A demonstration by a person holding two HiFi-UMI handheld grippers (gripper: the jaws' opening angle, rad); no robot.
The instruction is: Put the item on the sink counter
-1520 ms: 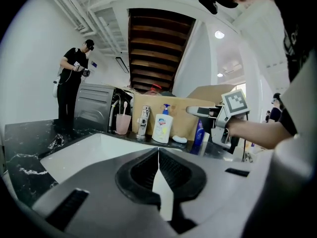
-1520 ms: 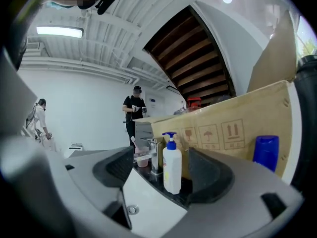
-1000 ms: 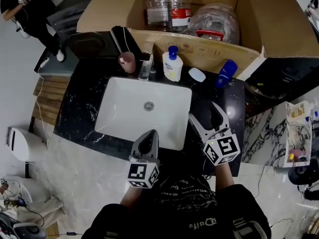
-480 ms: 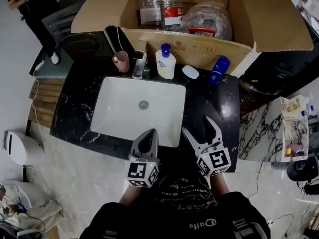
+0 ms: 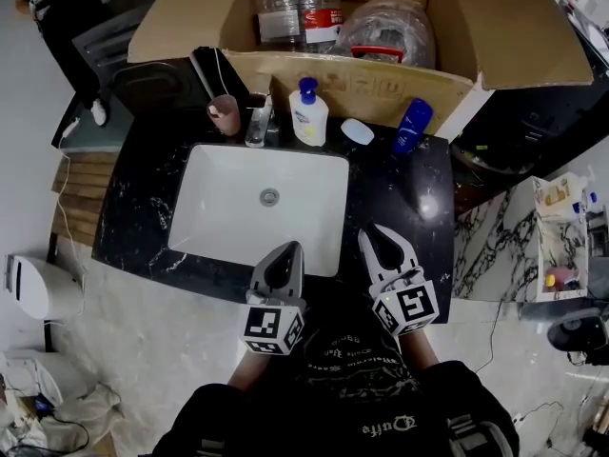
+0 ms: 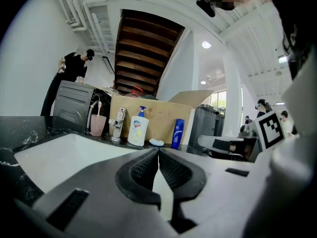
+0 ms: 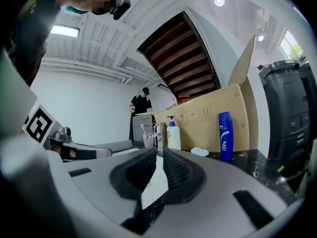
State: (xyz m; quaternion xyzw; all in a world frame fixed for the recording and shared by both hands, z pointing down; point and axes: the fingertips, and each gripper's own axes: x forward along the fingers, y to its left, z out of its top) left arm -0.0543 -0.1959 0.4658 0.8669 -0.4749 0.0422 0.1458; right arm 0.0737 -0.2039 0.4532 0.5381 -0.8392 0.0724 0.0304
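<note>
Cardboard box (image 5: 381,84) is walling off the far edge, well ahead of both claws. One black worktop (image 5: 419,212) is running under them, its near edge sitting just below the claws. One white basin (image 5: 238,208) is lying ahead of the left claw (image 5: 290,248), which is hanging over the basin's near rim with jaws pressed together and gripping nothing. Right claw (image 5: 381,231) is hanging to the right of the basin over the dark strip. Its jaws have just been closing and are now nearly touching, with nothing between them. Open worktop is stretching from the right claw's tips up to the blue bottle (image 5: 412,127), which is standing upright on the worktop against the box, straight ahead and well apart.

Two bottles are standing there: the blue one and one white pump bottle (image 5: 308,117) further left. One tap (image 5: 257,112), one pink cup (image 5: 225,115) and one pale soap bar (image 5: 357,131) are lining the same back edge.
</note>
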